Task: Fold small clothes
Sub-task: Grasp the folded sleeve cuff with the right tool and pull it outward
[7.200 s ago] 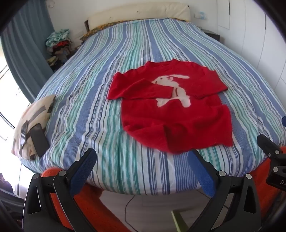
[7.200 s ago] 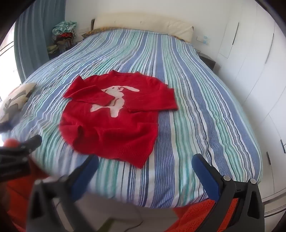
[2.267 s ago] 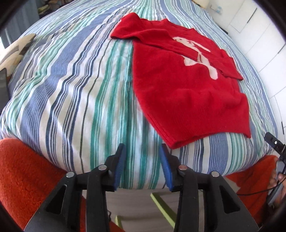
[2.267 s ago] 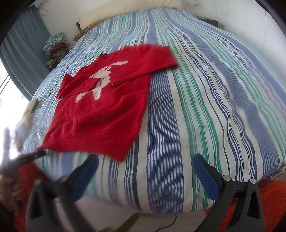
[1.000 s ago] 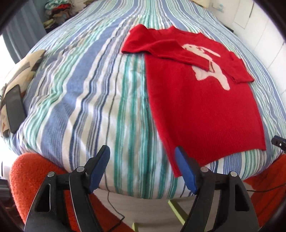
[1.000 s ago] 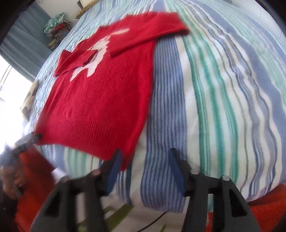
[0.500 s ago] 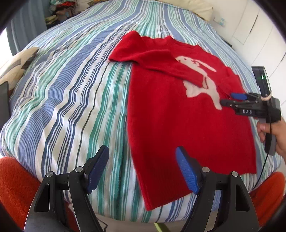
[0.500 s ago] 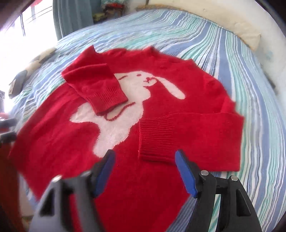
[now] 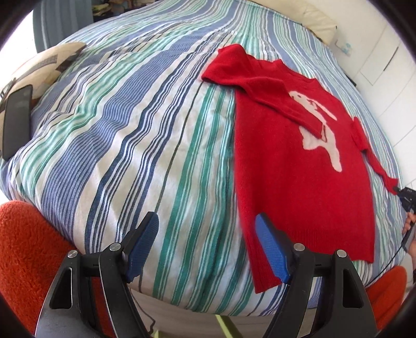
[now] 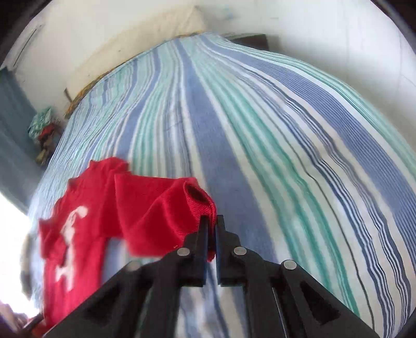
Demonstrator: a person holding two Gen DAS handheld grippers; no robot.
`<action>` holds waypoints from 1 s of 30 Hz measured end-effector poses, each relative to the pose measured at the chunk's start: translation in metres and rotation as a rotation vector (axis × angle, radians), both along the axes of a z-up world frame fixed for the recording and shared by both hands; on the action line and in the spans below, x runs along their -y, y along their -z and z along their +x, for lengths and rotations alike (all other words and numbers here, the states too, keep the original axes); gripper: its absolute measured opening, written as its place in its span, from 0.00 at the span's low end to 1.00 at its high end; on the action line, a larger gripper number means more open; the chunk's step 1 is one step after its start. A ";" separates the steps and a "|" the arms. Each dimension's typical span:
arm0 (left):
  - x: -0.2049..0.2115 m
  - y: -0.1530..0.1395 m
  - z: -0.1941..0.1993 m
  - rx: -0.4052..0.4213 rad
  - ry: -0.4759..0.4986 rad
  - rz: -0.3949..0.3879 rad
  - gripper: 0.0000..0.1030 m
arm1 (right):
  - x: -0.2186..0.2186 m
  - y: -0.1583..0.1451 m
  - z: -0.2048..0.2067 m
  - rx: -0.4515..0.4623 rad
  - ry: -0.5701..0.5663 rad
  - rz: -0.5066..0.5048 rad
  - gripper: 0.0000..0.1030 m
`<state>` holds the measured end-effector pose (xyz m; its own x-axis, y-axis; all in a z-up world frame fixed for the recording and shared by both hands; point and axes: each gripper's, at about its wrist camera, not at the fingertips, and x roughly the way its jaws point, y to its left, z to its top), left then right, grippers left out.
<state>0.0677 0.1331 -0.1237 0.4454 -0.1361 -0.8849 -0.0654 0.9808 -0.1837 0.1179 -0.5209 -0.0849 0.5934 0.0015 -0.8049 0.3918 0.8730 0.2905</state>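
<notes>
A small red sweater [image 9: 299,161] with a white rabbit lies flat on the striped bed [image 9: 145,135], its left sleeve folded across the chest. My left gripper [image 9: 208,249] is open and empty at the bed's near edge, its right finger over the sweater's lower left hem corner. My right gripper [image 10: 212,223] is shut on the cuff of the right sleeve [image 10: 197,200] and holds it pulled out from the body, over the bed. In the left wrist view that gripper [image 9: 405,195] shows at the far right, with the sleeve [image 9: 374,158] stretched toward it.
A patterned cushion [image 9: 39,70] with a dark phone [image 9: 15,122] lies at the bed's left edge. An orange fuzzy thing [image 9: 23,247] is below the near edge. A pillow [image 9: 299,18] and white cupboards [image 9: 384,52] are at the far side.
My right gripper has closed on the right sleeve's cuff and pulled the sleeve out to the right, off the sweater's body. My left gripper stayed open near the hem.
</notes>
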 end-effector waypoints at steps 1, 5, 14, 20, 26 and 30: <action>0.003 0.001 0.000 -0.005 0.007 0.003 0.76 | 0.018 0.011 -0.010 -0.013 0.046 0.032 0.04; 0.013 0.000 -0.002 -0.007 0.038 0.037 0.76 | 0.053 0.040 -0.035 0.025 0.130 0.186 0.04; 0.016 0.003 -0.003 -0.018 0.037 0.052 0.76 | 0.060 0.051 -0.038 0.178 0.142 0.438 0.45; 0.013 0.002 -0.004 -0.007 0.028 0.074 0.76 | 0.058 0.032 -0.026 0.041 0.214 0.140 0.04; 0.012 0.010 -0.002 -0.036 0.027 0.099 0.76 | 0.077 0.042 -0.035 -0.090 0.281 -0.106 0.02; 0.014 0.003 -0.002 -0.020 0.031 0.134 0.76 | 0.068 0.040 -0.026 -0.111 0.265 -0.190 0.03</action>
<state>0.0656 0.1191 -0.1271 0.4254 -0.0293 -0.9046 -0.0374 0.9981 -0.0499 0.0921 -0.5889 -0.1251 0.4621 -0.2975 -0.8354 0.6322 0.7711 0.0752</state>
